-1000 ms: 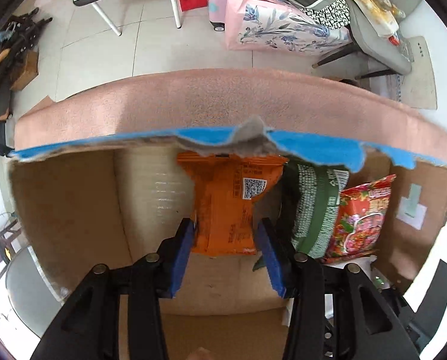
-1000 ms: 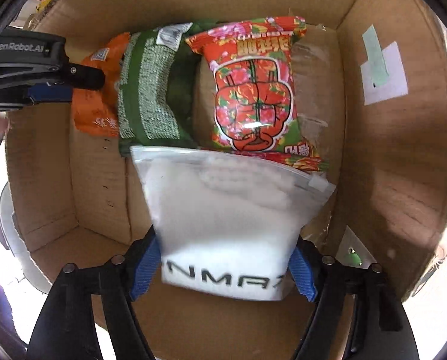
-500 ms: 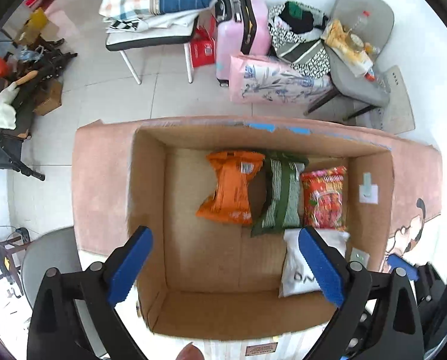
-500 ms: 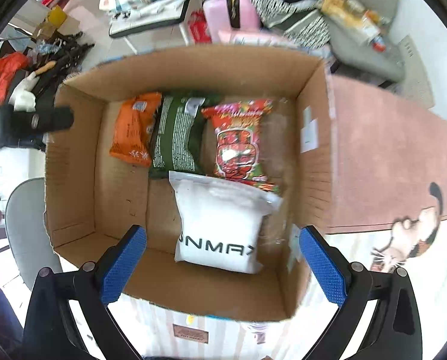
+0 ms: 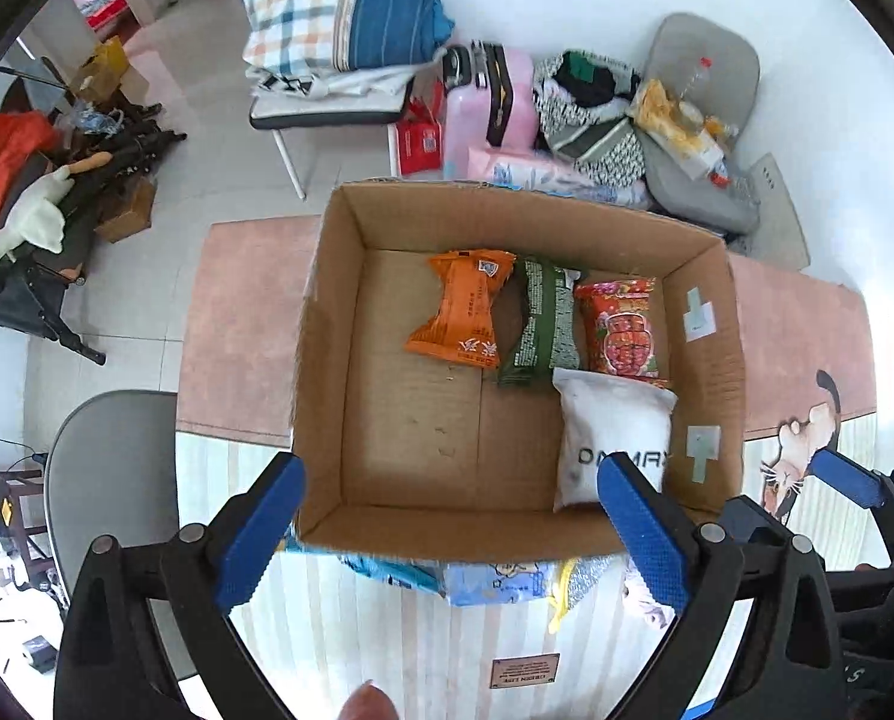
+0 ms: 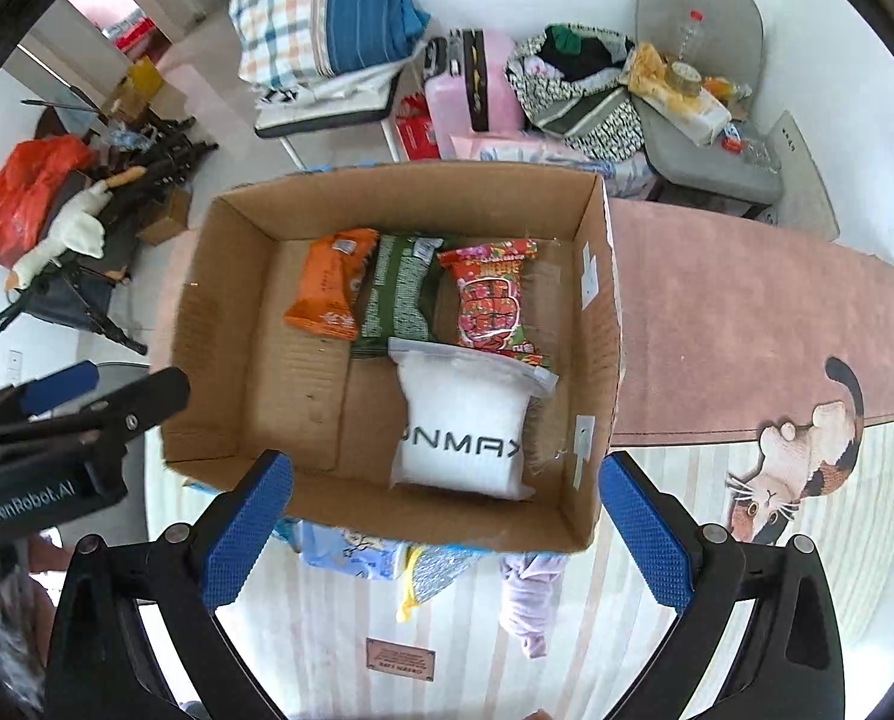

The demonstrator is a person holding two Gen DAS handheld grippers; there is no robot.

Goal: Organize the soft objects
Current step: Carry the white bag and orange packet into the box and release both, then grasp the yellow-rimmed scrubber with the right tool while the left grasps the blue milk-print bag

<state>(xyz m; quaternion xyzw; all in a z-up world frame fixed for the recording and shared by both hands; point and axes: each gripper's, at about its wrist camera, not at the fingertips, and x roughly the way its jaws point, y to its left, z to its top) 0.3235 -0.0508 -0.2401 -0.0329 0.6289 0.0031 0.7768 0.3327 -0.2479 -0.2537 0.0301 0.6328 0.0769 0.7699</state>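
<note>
The left gripper (image 5: 450, 525) hangs above the near wall of the cardboard box (image 5: 327, 360) with its jaws spread wide and nothing between them. The right gripper (image 6: 441, 531) is likewise fully spread and empty, poised over the same near edge.

Just beyond the fingers, outside the box on the striped mat (image 6: 717, 510), lie the soft things not yet packed: a light blue packet (image 6: 351, 549), a silvery pouch with a yellow tie (image 6: 432, 573) and a crumpled lilac cloth (image 6: 528, 594), all partly tucked under the box's near wall.

The next pick probably comes from this pile. It should go best by drawing one item clear of the box first, then closing on its middle so it doesn't sag or drag a neighbour along.

Inside the box are four packets: one orange snack pack (image 5: 462, 309), one green one (image 5: 540, 324), one red one (image 5: 621, 327), in a row against the far wall, and one white pouch (image 5: 612, 438) in front of the red, by the right wall. The left half of the floor shows bare cardboard.
</note>
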